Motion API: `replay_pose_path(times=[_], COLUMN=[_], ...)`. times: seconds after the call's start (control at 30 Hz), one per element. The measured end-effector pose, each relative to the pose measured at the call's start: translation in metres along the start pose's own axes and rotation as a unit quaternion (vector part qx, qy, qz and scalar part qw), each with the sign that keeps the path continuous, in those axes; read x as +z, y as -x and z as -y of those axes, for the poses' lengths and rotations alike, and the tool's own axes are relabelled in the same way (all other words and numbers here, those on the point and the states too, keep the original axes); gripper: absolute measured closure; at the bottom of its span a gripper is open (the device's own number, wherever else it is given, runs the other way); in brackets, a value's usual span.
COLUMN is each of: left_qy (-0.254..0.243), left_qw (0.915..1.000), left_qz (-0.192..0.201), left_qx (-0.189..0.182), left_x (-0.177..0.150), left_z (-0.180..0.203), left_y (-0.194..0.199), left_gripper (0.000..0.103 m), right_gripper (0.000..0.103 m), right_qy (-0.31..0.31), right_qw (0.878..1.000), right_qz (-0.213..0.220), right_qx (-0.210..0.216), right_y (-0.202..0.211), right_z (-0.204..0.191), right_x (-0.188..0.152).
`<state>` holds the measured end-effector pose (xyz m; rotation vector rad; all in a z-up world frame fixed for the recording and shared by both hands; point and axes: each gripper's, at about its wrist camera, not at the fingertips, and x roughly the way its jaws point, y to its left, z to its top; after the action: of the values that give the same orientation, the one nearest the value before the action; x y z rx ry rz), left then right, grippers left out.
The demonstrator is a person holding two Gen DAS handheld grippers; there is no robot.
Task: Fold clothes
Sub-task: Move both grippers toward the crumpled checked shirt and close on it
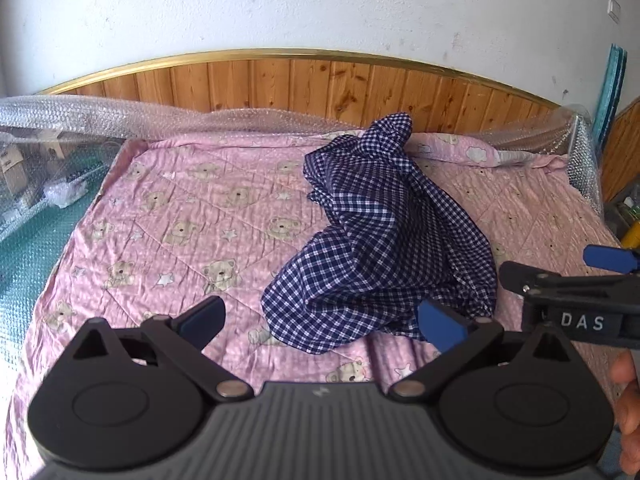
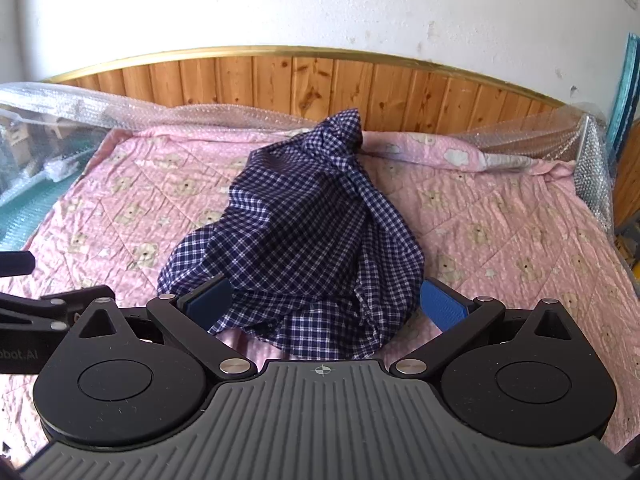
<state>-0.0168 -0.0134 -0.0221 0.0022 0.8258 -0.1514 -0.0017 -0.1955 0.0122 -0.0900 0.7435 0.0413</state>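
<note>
- Checked garment (image 2: pixel 296 236): dark blue and white check cloth, lying crumpled in one heap on the bed, right of centre. Its far end is bunched into a peak close to the headboard; its near hem spreads out toward the two grippers. It is unfolded.
- Wall (image 1: pixel 320 4): white plaster, marked and scuffed, behind the bed. A light switch plate (image 1: pixel 615 10) sits high at the right.
- Quilt (image 1: pixel 172 216): pink, printed with bears and stars, creased, covering the bed surface under the garment.
- Headboard (image 1: pixel 304 84): vertical knotty wood boards with a gold-coloured curved top rail.
- Bubble wrap (image 1: pixel 80 116): clear sheeting along the head of the bed and down both sides. Boxes show dimly through it at the left; their contents cannot be made out.
- Teal mat (image 1: pixel 24 256): visible beside the left edge of the quilt.
- Right gripper (image 2: pixel 326 306): jaws spread wide, holding nothing. The near hem of the garment lies between the two blue pads (image 2: pixel 442 306); whether the pads touch the cloth cannot be determined.
- Left gripper (image 1: pixel 322 320): jaws spread wide, holding nothing. It hangs over the quilt just left of the garment's near edge, side by side with the right gripper.
- Hand (image 1: pixel 628 408): part of it shows at the right edge of the left wrist view.
</note>
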Motion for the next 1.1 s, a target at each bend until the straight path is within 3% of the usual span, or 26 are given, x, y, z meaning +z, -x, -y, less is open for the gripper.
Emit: replay_pose_path(times=[0.63, 0.7, 0.73, 0.77, 0.8, 0.83, 0.87, 0.9, 1.1], left_qy=[-0.001, -0.003, -0.001, 0.002, 0.004, 0.007, 0.011, 0.012, 0.013], left_qw=[0.9984, 0.9985, 0.9986, 0.9987, 0.9988, 0.9987, 0.9987, 0.9986, 0.9983], left_qz=[-0.037, -0.036, -0.035, -0.034, -0.034, -0.035, -0.036, -0.037, -0.041], left_qx=[-0.042, -0.042, -0.04, -0.038, -0.036, -0.035, -0.035, -0.035, -0.038], left_x=[-0.006, -0.004, -0.002, -0.001, 0.001, 0.003, 0.005, 0.007, 0.02], left_z=[-0.003, 0.0, 0.0, 0.0, 0.001, 0.0, 0.0, 0.0, 0.008], left_y=[-0.023, -0.028, -0.03, -0.032, -0.035, -0.038, -0.041, -0.044, -0.065], left_gripper=[0.0, 0.011, 0.024, 0.042, 0.054, 0.08, 0.1, 0.102, 0.103], right_gripper=[0.001, 0.002, 0.006, 0.02, 0.032, 0.066, 0.099, 0.103, 0.103], right_qy=[0.018, 0.02, 0.022, 0.024, 0.023, 0.019, 0.013, 0.008, 0.022], right_qw=[1.0, 1.0, 1.0, 0.999, 0.999, 0.999, 0.999, 0.999, 0.998], right_qz=[-0.018, -0.019, -0.019, -0.021, -0.024, -0.03, -0.038, -0.045, -0.052], right_qx=[-0.011, -0.011, -0.009, -0.006, -0.001, 0.006, 0.016, 0.023, 0.024], right_y=[-0.016, -0.022, -0.025, -0.028, -0.032, -0.037, -0.043, -0.049, -0.075], right_z=[-0.004, -0.003, -0.002, 0.0, 0.001, 0.004, 0.008, 0.01, 0.02], right_x=[0.003, 0.004, 0.004, 0.005, 0.006, 0.007, 0.008, 0.009, 0.015])
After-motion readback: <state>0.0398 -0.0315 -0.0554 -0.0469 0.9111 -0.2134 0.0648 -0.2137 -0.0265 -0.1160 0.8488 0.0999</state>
